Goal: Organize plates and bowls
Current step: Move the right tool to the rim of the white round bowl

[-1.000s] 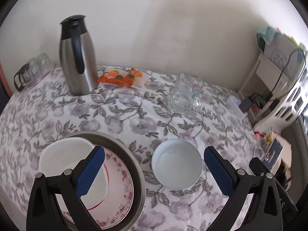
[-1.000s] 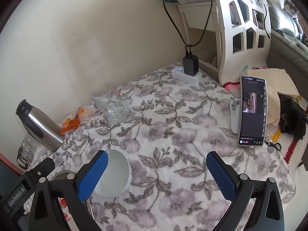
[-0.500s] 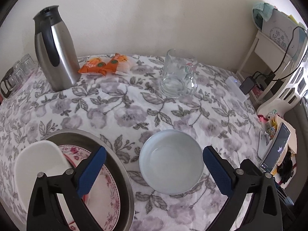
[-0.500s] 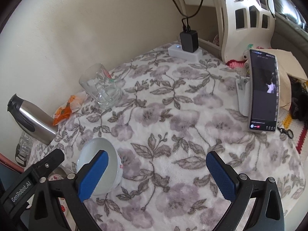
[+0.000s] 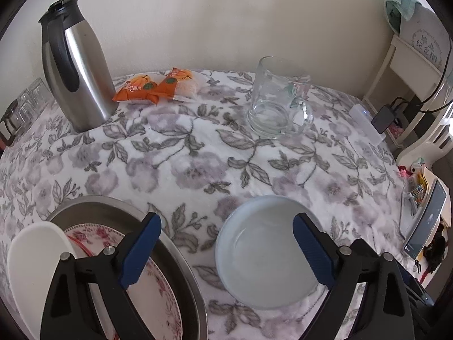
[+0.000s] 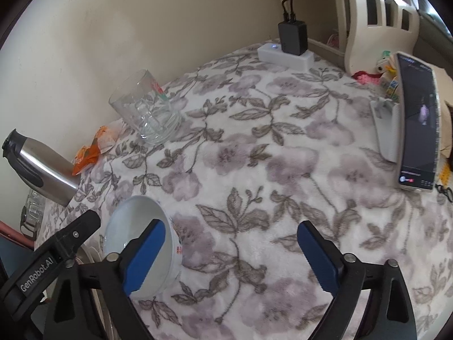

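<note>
Bowl [image 5: 266,257] sits loose on the soft tabletop [image 5: 198,153] under the wide-open, empty left claw [image 5: 226,250], so a pad clipping its rim could tip it, while the right claw [image 6: 230,255] gapes empty too.

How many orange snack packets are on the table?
2. Both orange snack packets lie side by side at the back by the wall, next to the steel jug: one nearer the jug, the other overlapping it on the glass mug side. More could hide behind the jug.
</note>
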Motion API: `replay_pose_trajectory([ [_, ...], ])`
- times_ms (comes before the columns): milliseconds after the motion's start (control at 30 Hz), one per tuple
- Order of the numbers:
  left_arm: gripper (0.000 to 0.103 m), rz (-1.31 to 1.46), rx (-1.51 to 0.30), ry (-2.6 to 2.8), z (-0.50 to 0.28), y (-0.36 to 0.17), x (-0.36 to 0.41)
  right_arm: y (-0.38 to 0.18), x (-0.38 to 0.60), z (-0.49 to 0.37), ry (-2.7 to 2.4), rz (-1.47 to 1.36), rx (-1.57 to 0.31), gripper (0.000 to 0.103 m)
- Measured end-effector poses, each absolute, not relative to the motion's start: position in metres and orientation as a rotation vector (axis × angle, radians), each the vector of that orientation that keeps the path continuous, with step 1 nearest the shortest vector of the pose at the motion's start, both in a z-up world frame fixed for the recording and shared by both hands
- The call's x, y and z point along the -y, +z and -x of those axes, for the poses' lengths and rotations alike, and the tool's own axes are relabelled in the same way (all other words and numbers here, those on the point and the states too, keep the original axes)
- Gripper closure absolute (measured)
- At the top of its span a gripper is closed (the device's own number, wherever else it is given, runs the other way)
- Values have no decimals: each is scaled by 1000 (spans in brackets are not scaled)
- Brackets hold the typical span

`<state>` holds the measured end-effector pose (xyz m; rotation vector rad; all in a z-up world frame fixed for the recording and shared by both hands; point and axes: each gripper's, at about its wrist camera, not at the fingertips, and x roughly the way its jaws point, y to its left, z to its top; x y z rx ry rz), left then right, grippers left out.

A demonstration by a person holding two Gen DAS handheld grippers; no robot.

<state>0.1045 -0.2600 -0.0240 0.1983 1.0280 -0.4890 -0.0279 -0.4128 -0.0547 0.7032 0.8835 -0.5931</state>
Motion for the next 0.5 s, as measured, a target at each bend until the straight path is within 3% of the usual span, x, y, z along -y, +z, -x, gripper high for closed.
replay_pose_trajectory([
  [100,19,-193,-1050,-523,-106,-27,263,-57,413,25,-582,-698,-889,12],
  [500,20,-143,-1113,-536,-114,-41,262,-70,416,24,-496,-797,-887,22],
])
